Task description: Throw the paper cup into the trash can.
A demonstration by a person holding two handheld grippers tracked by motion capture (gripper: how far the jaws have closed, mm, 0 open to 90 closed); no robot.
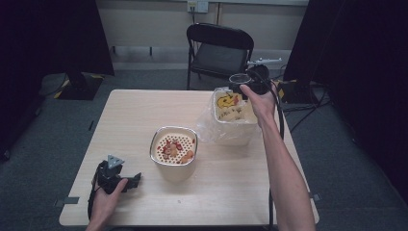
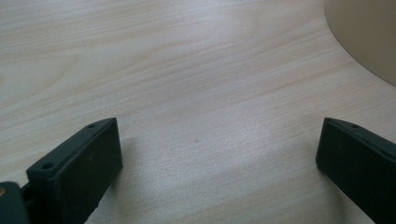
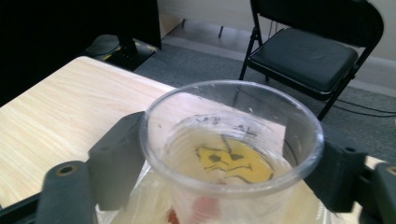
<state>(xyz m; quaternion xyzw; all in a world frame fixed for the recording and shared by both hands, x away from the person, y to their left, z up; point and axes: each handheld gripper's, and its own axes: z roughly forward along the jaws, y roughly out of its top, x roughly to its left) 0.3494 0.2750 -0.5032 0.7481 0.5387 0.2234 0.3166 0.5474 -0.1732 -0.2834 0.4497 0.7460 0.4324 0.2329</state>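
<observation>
My right gripper (image 1: 248, 81) holds a clear plastic cup (image 1: 239, 78) upright at the table's far right, above a white bin (image 1: 235, 126) lined with a clear bag. In the right gripper view both black jaws lie against the sides of the cup (image 3: 229, 140), and a yellow cartoon face (image 3: 233, 161) in the bin shows through its bottom. A cream container (image 1: 173, 166) with a perforated insert and food scraps stands mid-table. My left gripper (image 1: 134, 179) rests near the front left edge, jaws wide apart over bare wood (image 2: 219, 158). The container's curved side (image 2: 373, 37) lies just to its right.
A black folding chair (image 1: 219, 50) stands beyond the far table edge, also seen behind the cup (image 3: 303, 51). Cables lie on the floor at the right (image 1: 308, 103). Dark curtains hang on both sides. The light wooden tabletop (image 1: 130, 120) stretches to the left of the bin.
</observation>
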